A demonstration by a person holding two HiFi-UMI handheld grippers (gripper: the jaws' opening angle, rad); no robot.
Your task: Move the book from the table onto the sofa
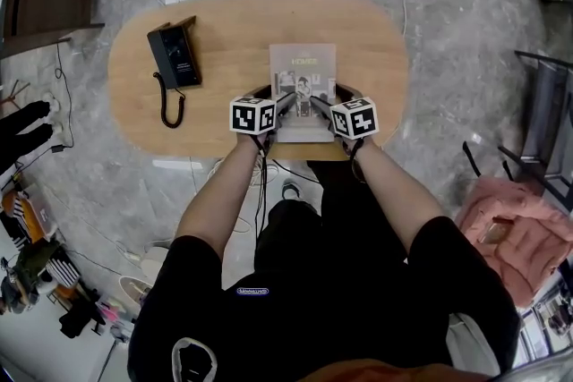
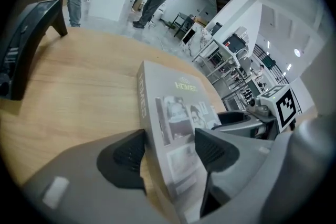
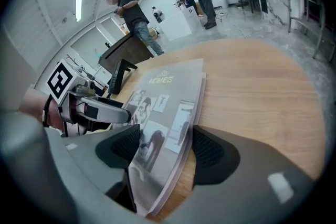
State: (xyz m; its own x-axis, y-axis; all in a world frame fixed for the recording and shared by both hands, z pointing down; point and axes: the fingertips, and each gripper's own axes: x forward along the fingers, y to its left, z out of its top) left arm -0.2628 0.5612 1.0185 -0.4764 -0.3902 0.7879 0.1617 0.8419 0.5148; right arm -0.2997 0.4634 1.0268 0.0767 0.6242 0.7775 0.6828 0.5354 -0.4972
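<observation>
Here the book (image 1: 303, 72) lies flat on the tabletop (image 1: 233, 31), its near corners reached by both grippers. The left gripper (image 2: 169, 150) is spread across the spine corner: one pad (image 2: 128, 153) sits just beside the spine, the other over the cover. The right gripper (image 3: 167, 148) is spread too, astride the page edge, with a strip of bare wood showing between the book and its outer pad (image 3: 209, 150). A black phone (image 1: 175, 55) stands well off to the left gripper's far left.
</observation>
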